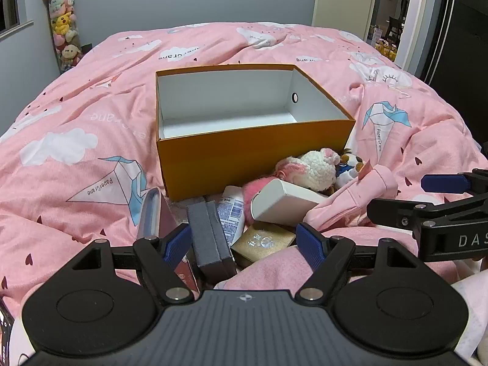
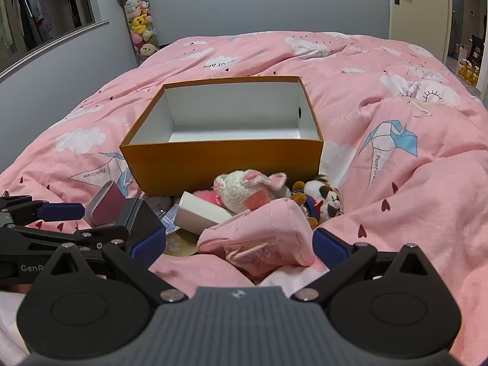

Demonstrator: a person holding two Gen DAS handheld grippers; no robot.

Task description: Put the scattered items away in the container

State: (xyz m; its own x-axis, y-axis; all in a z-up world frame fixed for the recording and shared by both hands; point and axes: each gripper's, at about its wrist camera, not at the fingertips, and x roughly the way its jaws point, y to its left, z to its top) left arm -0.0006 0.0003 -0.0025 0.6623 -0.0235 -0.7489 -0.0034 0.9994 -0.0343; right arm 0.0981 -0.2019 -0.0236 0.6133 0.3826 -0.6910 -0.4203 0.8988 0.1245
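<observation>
An empty orange box (image 1: 253, 158) (image 2: 219, 164), white inside, sits on the pink quilt. In front of it lie a white plush (image 1: 314, 167) (image 2: 244, 189), a brown-and-white plush dog (image 2: 323, 201), a white box (image 1: 283, 201), a tube (image 1: 231, 210), a grey case (image 1: 210, 238), a gold box (image 1: 263, 241), a maroon case (image 1: 152, 210) and a folded pink cloth (image 2: 259, 235). My left gripper (image 1: 244, 244) is open above the grey case and gold box. My right gripper (image 2: 239, 245) is open, its fingers on either side of the pink cloth without pressing it.
The rumpled pink quilt (image 1: 76, 152) covers the whole bed. A tall column of plush toys (image 1: 64, 30) stands at the back left wall. A doorway (image 1: 390, 15) opens at the back right. My two grippers are close side by side.
</observation>
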